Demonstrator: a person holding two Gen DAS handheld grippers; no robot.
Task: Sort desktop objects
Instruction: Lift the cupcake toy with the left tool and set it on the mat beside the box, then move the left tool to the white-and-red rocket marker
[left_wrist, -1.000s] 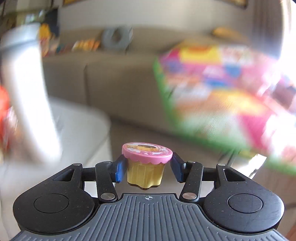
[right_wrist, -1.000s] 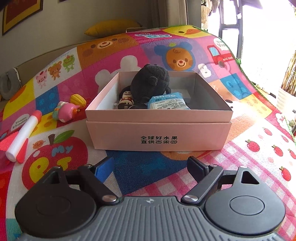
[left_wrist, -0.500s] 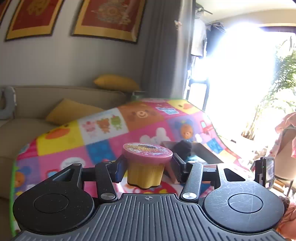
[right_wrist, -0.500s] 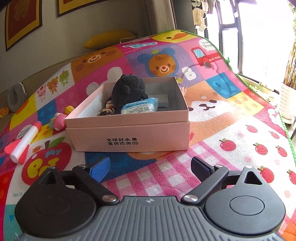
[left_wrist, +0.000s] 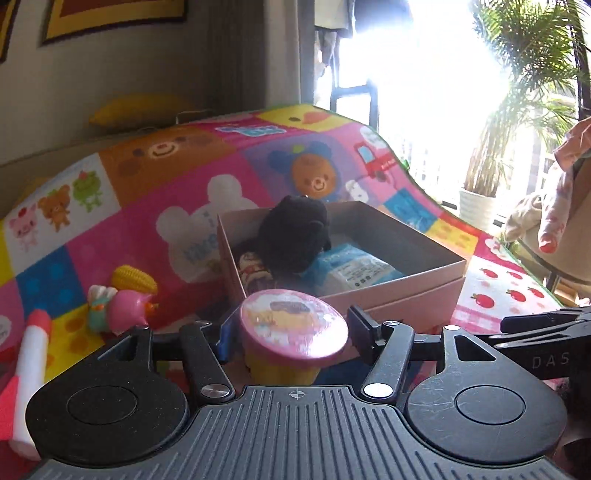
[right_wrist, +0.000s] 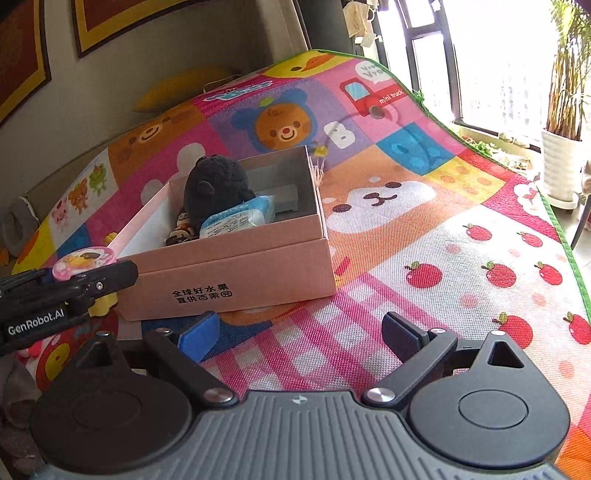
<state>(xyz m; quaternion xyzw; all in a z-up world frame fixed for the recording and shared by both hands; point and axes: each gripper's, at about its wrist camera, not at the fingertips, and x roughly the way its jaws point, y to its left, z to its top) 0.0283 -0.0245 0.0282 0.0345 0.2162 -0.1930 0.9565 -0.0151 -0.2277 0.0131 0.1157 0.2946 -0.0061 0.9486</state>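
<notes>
over the last second the left wrist view has swung from a blurred sofa to the play mat (left_wrist: 122, 236), and the pink cardboard box (left_wrist: 391, 291) now lies just ahead of the left gripper (left_wrist: 291, 332). judged from this, the carry phase is nearly over and the release into the box is the step in hand.

left to right on the mat: a red and white foam rocket (left_wrist: 27, 373) at the left edge, then a pink bird toy (left_wrist: 118, 308) with a yellow toy corn cob (left_wrist: 135, 278) just behind it, all outside the box and apparently unsorted. next comes the left gripper, clamped on a toy pudding cup (left_wrist: 293, 328) with a yellow body and a pink lid; the cup hangs near the front left corner of the box, not yet over the opening. in the box, a black plush toy (left_wrist: 295, 240) sits towards the left, a small figure is partly hidden beneath it, and a blue tissue pack (left_wrist: 354, 267) leans on its right. furthest right, the right gripper (right_wrist: 299, 332) holds nothing, its fingers spread apart above the checked part of the mat, in front of the box.

the surface is a soft patchwork mat printed with bears, apples and a truck. behind it stand a sofa with a yellow cushion (right_wrist: 184, 86), framed pictures, a bright window and a potted plant (right_wrist: 563, 110).
</notes>
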